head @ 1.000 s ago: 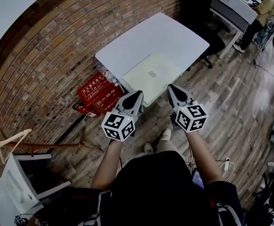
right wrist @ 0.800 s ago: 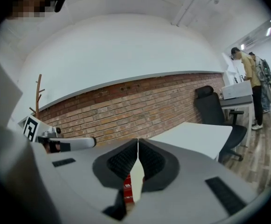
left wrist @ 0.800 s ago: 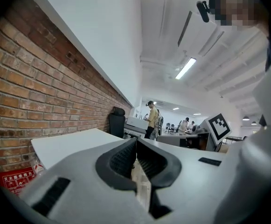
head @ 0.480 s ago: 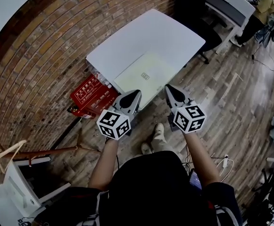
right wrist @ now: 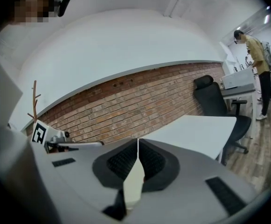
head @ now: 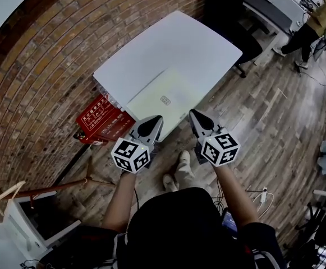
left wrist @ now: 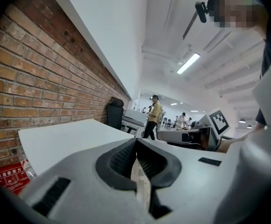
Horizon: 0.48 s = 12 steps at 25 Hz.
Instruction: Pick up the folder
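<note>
Brick wall [head: 33,77] runs along the far-left side, with wood floor [head: 275,122] everywhere else. A white desk [head: 174,43] stands against the wall and is bare apart from one item. A black office chair [head: 247,41] is at its far corner, and a person in a yellow top [head: 320,18] stands well off at another bench. Red boxes [head: 102,119] sit on the floor just beside the desk's left corner.

The folder [head: 163,94], pale cream with a small label in the middle, lies flat on the near part of the desk, right up by the front edge. Probably it is parked there so it can be taken from the standing side. I cannot tell whether its edge overhangs.

The left tongs [head: 153,125] and right tongs [head: 198,119] are held side by side, noses aimed at the folder's near edge and close to it. I cannot tell whether they touch it. They are spaced apart, likely to take the edge at two spots so the thin sheet does not sag.

Both tongs are clenched with nothing gripped; each gripper view shows the ribbed pads pressed together at the tip. My read is that this is the approach step. They will have to open before biting, and a flat folder gives little edge to catch.
</note>
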### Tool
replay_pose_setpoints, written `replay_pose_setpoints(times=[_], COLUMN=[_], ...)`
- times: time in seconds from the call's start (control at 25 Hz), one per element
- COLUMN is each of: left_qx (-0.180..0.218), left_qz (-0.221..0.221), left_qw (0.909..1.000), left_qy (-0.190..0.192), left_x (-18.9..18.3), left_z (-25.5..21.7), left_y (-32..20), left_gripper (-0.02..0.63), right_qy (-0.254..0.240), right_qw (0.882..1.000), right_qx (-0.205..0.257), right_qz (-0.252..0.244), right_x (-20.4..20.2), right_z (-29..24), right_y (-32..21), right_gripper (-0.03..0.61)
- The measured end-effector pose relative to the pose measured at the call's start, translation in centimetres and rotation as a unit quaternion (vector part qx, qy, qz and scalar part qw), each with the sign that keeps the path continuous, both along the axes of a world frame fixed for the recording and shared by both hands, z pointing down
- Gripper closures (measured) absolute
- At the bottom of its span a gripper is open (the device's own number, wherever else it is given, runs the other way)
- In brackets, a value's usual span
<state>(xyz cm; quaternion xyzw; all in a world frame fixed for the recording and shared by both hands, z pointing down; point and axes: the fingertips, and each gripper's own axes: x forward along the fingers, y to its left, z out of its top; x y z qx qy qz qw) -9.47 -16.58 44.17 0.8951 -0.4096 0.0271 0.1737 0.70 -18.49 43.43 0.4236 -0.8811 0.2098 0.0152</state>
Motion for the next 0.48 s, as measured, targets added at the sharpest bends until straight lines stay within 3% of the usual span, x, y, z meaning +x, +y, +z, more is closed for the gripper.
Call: replay_pose_setpoints(times=[0.2,0.48], left_qx=[-0.016,-0.04], left_qz=[-0.02,-0.011], left_qw=[0.9994,0.998], left_qy=[-0.024,-0.048], left_x=[-0.6,0.1], left_z=[2.2,5.4], left_y=[-1.8,-3.4], left_gripper=[0.594,0.594], right_qy=[-0.022,-0.04], right_qw=[1.0,0.998], right_qx=[-0.019,-0.051], right_qz=[-0.007,-0.019], right_x=[0.2,0.2], right_z=[1.7,4.9], right_y=[-1.3,-1.8], right_gripper=[0.548,0.548])
